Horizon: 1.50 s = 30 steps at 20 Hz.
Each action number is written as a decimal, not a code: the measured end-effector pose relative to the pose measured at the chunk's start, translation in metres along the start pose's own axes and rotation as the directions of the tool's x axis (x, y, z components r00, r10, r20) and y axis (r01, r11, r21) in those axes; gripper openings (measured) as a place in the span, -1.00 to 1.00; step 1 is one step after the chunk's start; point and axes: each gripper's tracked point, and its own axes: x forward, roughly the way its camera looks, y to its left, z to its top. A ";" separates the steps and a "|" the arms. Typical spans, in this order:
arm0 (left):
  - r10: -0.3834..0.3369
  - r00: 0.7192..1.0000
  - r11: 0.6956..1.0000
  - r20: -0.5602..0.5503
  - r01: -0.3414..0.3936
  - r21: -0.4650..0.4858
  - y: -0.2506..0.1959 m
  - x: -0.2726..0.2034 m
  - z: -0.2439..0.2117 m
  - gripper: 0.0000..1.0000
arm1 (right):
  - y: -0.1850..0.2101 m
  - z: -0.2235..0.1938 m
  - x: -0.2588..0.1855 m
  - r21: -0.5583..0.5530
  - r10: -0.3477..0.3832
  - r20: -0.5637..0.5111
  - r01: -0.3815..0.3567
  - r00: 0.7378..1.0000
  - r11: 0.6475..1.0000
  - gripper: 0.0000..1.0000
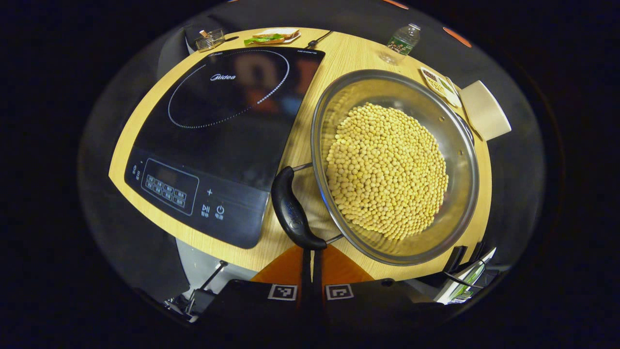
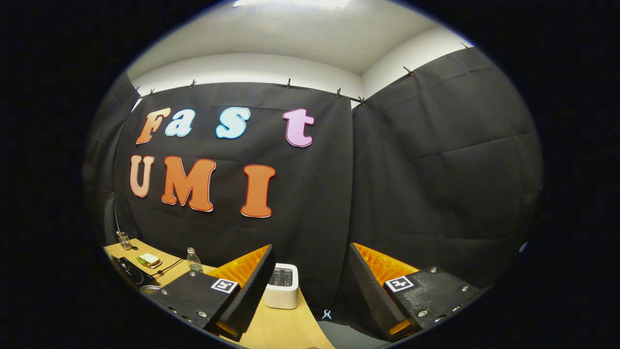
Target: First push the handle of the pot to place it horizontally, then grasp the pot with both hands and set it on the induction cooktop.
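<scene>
**Pot beside cooktop, handle lying flat**

Left gripper view: pot (image 1: 395,165) w/ soybeans (image 1: 387,169) sits on bench (image 1: 348,53), just right of induction cooktop (image 1: 218,140). Its handle (image 1: 293,211) lies flat on pot's left-near side, long axis running near-far, between pot & cooktop edge. Left gripper (image 1: 311,271) fingers closed together, tips at handle's near end. Far side: bottle (image 1: 401,43), sandwich plate (image 1: 272,37). Right gripper view: right gripper (image 2: 310,286) fingers spread wide, gripping nothing, toaster (image 2: 282,286) beyond.

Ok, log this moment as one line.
left gripper shut at pot handle | right gripper open, raised | pot beside cooktop
</scene>
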 end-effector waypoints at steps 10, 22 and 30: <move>-0.003 0.987 0.997 0.162 -0.011 0.082 0.013 0.023 0.055 -0.84 | 0.063 -0.008 0.000 -0.014 0.055 -0.053 -0.056 0.997 0.998 0.89; -0.077 0.965 0.966 0.249 0.010 0.260 -0.001 0.038 0.112 -0.84 | 0.127 -0.100 0.005 -0.009 0.116 -0.329 -0.125 0.937 0.992 0.91; -0.147 0.952 0.923 0.269 0.034 0.382 -0.021 0.048 0.138 -0.85 | 0.172 -0.182 -0.018 0.009 0.164 -0.553 -0.191 0.817 0.982 0.92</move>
